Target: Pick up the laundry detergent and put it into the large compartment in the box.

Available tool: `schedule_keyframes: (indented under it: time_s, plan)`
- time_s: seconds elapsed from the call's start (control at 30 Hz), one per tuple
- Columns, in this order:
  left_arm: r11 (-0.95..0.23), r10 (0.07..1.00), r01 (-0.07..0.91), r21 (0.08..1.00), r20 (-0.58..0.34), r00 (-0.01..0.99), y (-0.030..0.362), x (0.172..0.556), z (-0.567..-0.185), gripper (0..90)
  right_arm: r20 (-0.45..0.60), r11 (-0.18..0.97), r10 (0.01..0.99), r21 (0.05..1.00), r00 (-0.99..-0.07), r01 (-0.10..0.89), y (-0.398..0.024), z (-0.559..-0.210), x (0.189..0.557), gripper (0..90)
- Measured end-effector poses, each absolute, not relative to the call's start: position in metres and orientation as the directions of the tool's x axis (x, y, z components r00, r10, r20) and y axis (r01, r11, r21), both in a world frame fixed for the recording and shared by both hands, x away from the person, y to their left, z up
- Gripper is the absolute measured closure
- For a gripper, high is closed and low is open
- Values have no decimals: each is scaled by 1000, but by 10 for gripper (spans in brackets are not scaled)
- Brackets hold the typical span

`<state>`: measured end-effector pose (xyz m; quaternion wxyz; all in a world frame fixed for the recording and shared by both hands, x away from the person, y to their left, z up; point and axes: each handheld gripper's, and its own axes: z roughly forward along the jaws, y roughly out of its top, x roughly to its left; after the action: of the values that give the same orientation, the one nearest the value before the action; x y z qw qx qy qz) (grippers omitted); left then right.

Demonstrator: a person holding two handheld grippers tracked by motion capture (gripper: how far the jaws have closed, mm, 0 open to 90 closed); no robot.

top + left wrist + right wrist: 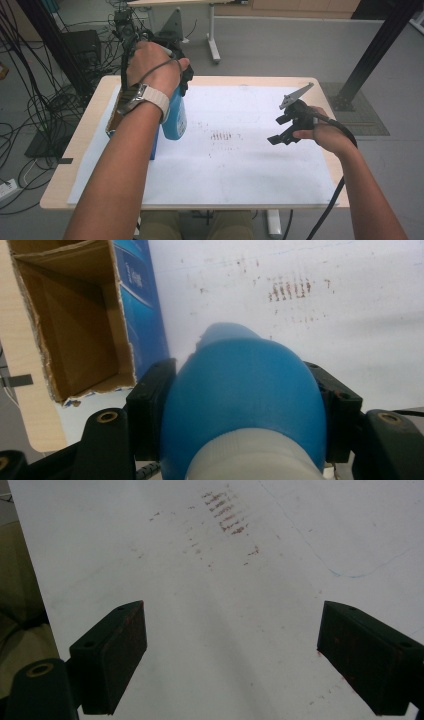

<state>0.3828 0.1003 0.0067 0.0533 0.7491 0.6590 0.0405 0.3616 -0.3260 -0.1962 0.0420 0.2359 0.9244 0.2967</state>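
Lab room, grey floor, cables piled at the upper left of the high view. Wooden table [65, 185] carries a white sheet [240, 175], with a patch of reddish-brown smears [222, 136] mid-frame.

Left gripper [182, 75] is clamped on a blue bottle [175, 117], jaws pressing both flanks just below its white neck. In the left gripper view the bottle [242, 395] bulges between the pads; that shoulder grip looks chosen so the body can't slip through. Bottle hangs upright, centre-left of the high view, just right of an open cardboard box [114, 117] with blue printed sides. In the left gripper view the box [75, 325] sits upper left, mouth open and nothing inside it, so my guess is the bottle belongs to it. Can't tell whether the bottle's base touches the sheet.

Right gripper [287, 127] is at centre-right, well apart from bottle and box, jaws wide apart over the bare sheet, holding nothing. Looks parked out of the way.
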Motion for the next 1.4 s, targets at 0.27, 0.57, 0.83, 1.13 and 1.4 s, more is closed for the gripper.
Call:
schedule_keyframes:
  time_s: [0.27, 0.57, 0.83, 1.13, 1.4]
  plan:
    - [-113, 994, 982, 154, 6, 113, 104, 382, 14, 373, 67, 714, 465, 562, -883, 418, -326, -198, 364, 125]
    - [-96, 995, 983, 159, -10, 99, 118, 388, 29, 373, 70, 713, 469, 558, -880, 425, -326, -199, 368, 125]
    - [-91, 996, 982, 168, 1, 92, 125, 390, 35, 373, 70, 711, 468, 562, -881, 422, -324, -201, 372, 125]
    - [-84, 996, 982, 168, -4, 86, 133, 396, 46, 373, 67, 701, 484, 568, -873, 432, -328, -197, 372, 125]
    - [-72, 997, 982, 177, -10, 75, 146, 400, 58, 373, 70, 702, 491, 559, -868, 442, -327, -195, 377, 125]
